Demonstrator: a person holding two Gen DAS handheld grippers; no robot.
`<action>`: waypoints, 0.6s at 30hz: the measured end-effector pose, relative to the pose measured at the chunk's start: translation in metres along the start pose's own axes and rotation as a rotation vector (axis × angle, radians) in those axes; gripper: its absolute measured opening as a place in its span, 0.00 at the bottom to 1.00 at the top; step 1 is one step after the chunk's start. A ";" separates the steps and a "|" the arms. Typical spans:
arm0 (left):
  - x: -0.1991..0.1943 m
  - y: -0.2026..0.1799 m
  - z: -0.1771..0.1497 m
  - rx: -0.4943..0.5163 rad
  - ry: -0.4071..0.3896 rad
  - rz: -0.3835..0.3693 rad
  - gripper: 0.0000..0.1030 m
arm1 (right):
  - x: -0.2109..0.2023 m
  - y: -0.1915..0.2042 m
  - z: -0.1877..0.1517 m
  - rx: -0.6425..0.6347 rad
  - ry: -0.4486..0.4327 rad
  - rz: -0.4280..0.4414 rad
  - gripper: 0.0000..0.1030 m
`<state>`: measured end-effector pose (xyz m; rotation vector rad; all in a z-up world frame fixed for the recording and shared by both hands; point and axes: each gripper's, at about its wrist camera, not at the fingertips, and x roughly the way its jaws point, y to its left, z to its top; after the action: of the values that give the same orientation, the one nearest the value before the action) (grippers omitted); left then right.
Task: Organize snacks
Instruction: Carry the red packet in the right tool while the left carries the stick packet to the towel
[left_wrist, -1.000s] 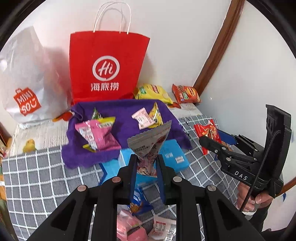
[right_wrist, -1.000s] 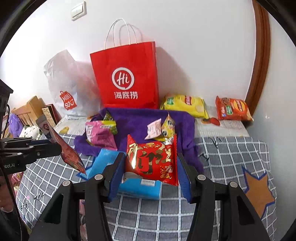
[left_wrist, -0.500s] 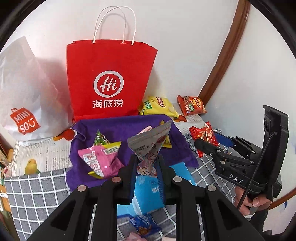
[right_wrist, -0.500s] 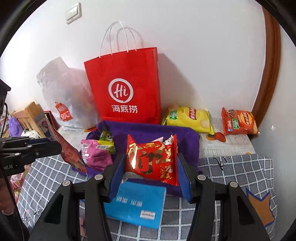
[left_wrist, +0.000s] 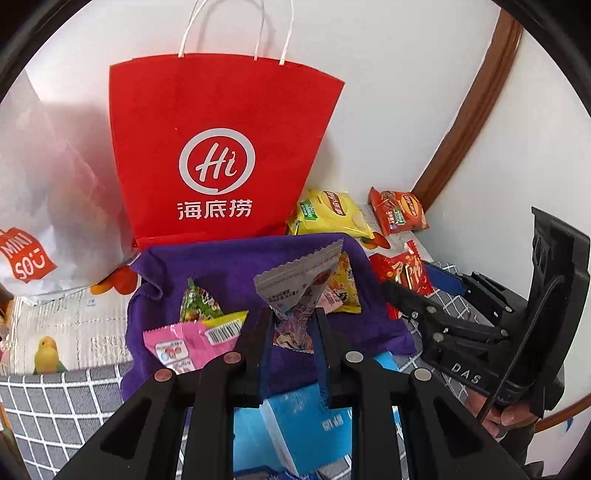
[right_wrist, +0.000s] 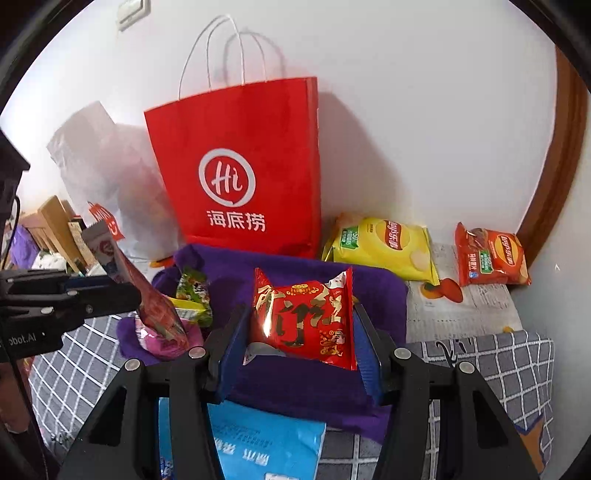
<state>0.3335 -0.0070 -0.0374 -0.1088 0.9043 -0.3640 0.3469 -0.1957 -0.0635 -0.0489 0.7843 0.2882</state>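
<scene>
Holding both packets above the purple cloth (left_wrist: 236, 266), my left gripper (left_wrist: 291, 321) pinches a grey snack pouch (left_wrist: 299, 280), my right gripper (right_wrist: 301, 332) seemingly clamps a red snack packet (right_wrist: 306, 317).

The paper bag (right_wrist: 240, 177) stands against the wall behind the cloth (right_wrist: 314, 387) (several snack packets lie on it), two chip bags (right_wrist: 384, 243) to its right, a plastic bag (left_wrist: 33, 206) to its left.
</scene>
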 end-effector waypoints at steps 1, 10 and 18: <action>0.004 0.001 0.002 -0.002 0.003 -0.001 0.19 | 0.004 0.000 0.000 -0.002 0.003 0.001 0.52; 0.044 0.017 -0.002 -0.036 0.065 -0.021 0.19 | 0.049 -0.008 -0.009 -0.012 0.089 0.002 0.52; 0.071 0.024 -0.005 -0.039 0.138 -0.024 0.19 | 0.080 -0.012 -0.017 -0.010 0.161 0.008 0.52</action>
<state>0.3762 -0.0091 -0.0994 -0.1318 1.0477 -0.3791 0.3919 -0.1910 -0.1329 -0.0792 0.9429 0.2979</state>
